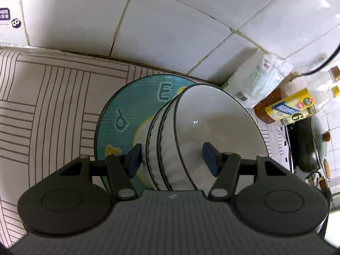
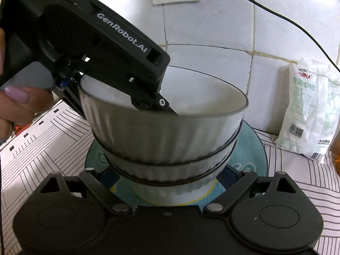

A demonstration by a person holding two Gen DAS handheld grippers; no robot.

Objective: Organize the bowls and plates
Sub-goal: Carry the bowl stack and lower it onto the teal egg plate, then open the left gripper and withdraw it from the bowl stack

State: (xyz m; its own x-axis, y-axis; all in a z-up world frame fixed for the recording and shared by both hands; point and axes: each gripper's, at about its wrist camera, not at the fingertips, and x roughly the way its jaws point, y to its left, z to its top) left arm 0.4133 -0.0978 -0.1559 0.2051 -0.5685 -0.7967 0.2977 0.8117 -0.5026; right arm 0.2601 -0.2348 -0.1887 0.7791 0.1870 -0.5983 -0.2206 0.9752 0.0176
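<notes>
While the left gripper (image 1: 172, 159) straddles the top bowl's (image 1: 212, 127) rim, jaws wide, one pad inside, one outside, nothing is pinched yet, so the stack sits on the plate (image 1: 131, 108) at twelve o'clock. From the right wrist, the right gripper (image 2: 170, 180) brackets the stack's (image 2: 167, 146) base, jaws spread, probably steadying; its fingertips are hidden.

We cannot see the right gripper's (image 2: 169, 178) fingertips behind the stacked ribbed white ceramic bowls (image 2: 165, 136); these also hide the round teal patterned plate's (image 2: 255, 148) centre.
</notes>
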